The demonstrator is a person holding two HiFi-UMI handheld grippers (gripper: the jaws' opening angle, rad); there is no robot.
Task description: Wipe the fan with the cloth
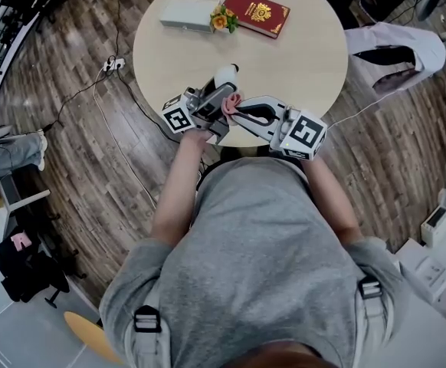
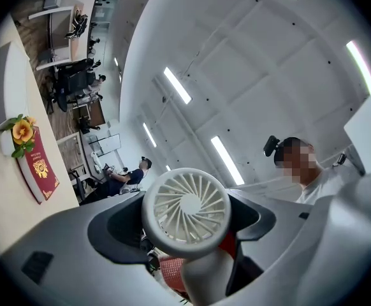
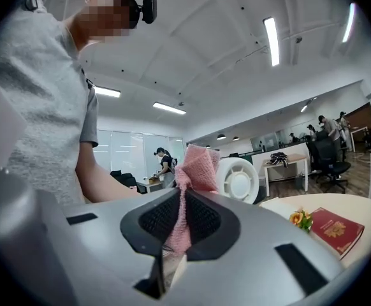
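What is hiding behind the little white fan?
A pink cloth peeks out from behind the fan, low down beside its handle. In the left gripper view the fan's round head and handle cover the rest of the cloth, so how far it reaches cannot be seen.

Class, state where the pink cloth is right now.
In the right gripper view, the pink cloth is pinched between the right gripper's jaws, its free end beside the white fan held by the left gripper.
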